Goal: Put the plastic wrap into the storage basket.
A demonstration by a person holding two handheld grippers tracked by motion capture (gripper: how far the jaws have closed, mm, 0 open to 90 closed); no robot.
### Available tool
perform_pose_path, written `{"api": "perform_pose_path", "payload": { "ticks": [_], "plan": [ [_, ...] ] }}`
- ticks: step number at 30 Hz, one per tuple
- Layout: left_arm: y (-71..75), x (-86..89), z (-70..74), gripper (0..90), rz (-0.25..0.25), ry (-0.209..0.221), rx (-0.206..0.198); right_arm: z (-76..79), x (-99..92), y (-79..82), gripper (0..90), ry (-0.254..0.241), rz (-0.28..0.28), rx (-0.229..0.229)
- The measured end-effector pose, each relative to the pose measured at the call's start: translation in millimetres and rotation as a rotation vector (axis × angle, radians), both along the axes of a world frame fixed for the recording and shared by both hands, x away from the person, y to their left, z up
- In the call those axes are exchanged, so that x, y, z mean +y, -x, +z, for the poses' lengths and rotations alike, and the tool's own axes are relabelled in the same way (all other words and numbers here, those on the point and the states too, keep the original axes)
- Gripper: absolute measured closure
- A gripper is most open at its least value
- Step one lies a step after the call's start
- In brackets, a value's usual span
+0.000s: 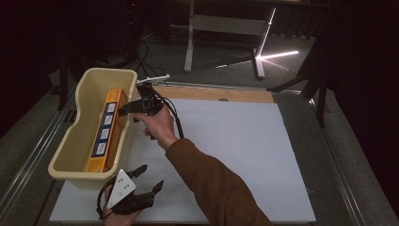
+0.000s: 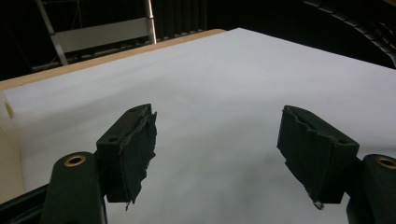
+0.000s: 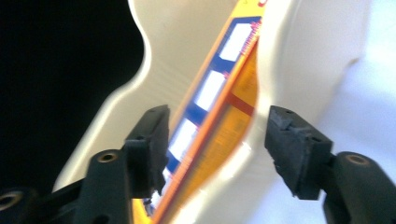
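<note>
At the left edge of the white desk (image 1: pixel 244 155) stands a cream tub (image 1: pixel 84 101), and the long orange box (image 1: pixel 107 132) lies inside it, leaning along the wall nearer the desk's middle. The likeliest slip from here, as I judge it, is a jaw of the right gripper (image 1: pixel 128 109) catching that wall on its way past, which could tip or drag the tub off the edge, since it looks light. The box could also slide lower if it is nudged. At the near left corner the left gripper (image 1: pixel 147 178) hovers over bare desk with its jaws spread wide, holding and touching nothing. Farther in, the right gripper sits at the tub's rim with its jaws well apart and nothing between them. In the right gripper view they frame the box's upper edge and the tub wall, though I cannot tell whether either jaw touches.
</note>
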State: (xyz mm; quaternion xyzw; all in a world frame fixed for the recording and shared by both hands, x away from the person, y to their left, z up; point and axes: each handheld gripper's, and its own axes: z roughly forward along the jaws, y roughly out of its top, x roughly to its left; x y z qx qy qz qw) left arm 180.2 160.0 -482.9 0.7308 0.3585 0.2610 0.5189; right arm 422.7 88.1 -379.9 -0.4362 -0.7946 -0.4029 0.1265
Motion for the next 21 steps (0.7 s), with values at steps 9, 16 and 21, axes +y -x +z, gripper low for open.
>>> {"api": "perform_pose_path", "payload": {
  "ticks": [9,16,21],
  "plan": [
    [0.1,-0.9,-0.3,27.3,0.0,-0.003,0.0,2.2,-23.4,12.1,38.4,0.119,0.056,-0.225],
    [-0.2,-1.6,-0.6,27.3,-0.001,-0.014,-0.001,-0.2,-47.5,24.5,35.1,0.175,0.101,-0.352],
    [-0.4,-1.8,-0.7,27.3,-0.001,-0.015,0.0,-6.9,-65.2,35.8,32.3,0.217,0.145,-0.416]
  ]
}}
